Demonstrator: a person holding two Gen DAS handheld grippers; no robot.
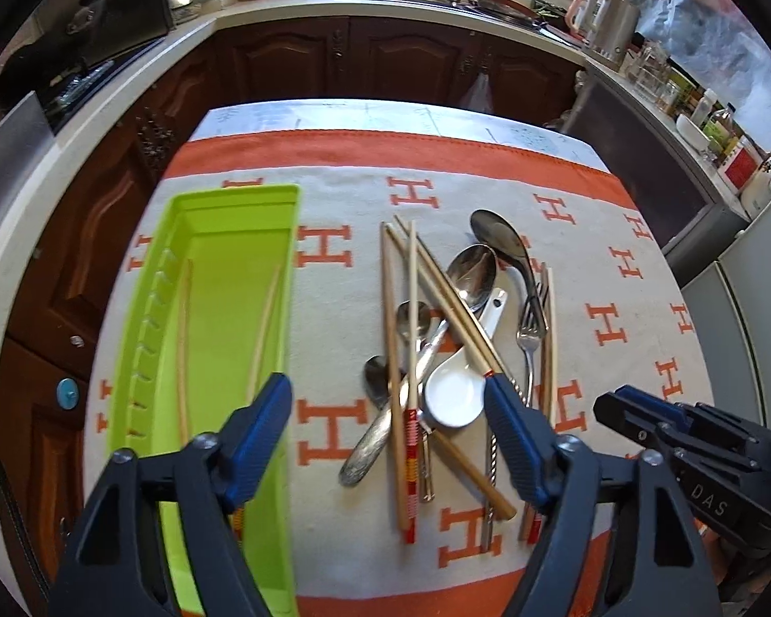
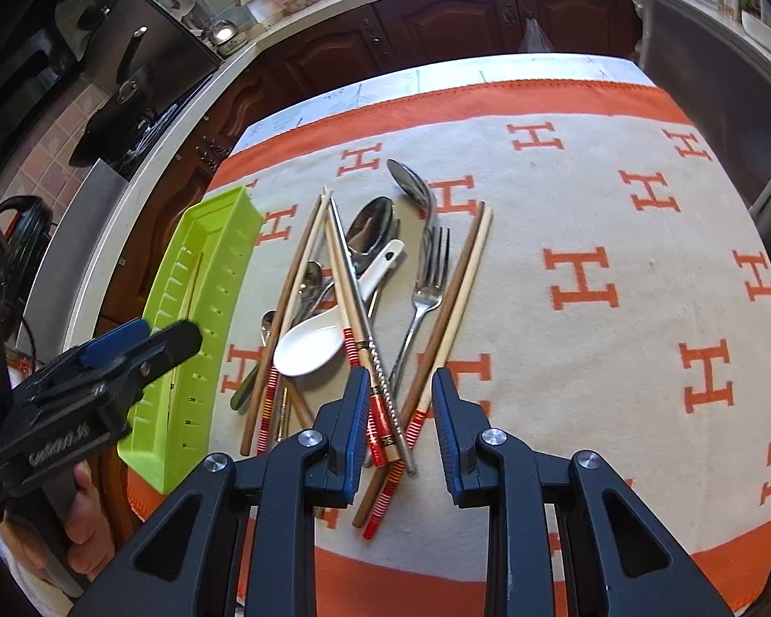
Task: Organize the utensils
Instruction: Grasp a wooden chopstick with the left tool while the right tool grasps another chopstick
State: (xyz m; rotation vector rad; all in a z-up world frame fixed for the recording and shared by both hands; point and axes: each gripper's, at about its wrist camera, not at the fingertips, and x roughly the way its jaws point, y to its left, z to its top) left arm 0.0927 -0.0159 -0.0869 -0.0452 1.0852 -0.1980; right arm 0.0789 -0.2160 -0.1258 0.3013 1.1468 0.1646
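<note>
Tangling is the risk: both the left tool (image 1: 388, 401) and right tool (image 2: 397, 411) hover open and empty above the crossed heap of wooden chopsticks (image 2: 460, 277), steel spoons and fork beside the lime-green plastic tray (image 1: 221, 267), so one lifted piece could drag its neighbours.

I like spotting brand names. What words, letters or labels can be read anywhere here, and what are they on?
"H": repeated orange letters woven into the tablecloth.
"DAS": raised letters on the right gripper, seen from the left wrist view.
Raised lettering on the left gripper, seen from the right wrist view: too blurred to read.
Labels on the bottles and jars on the counter: too small to read.
</note>
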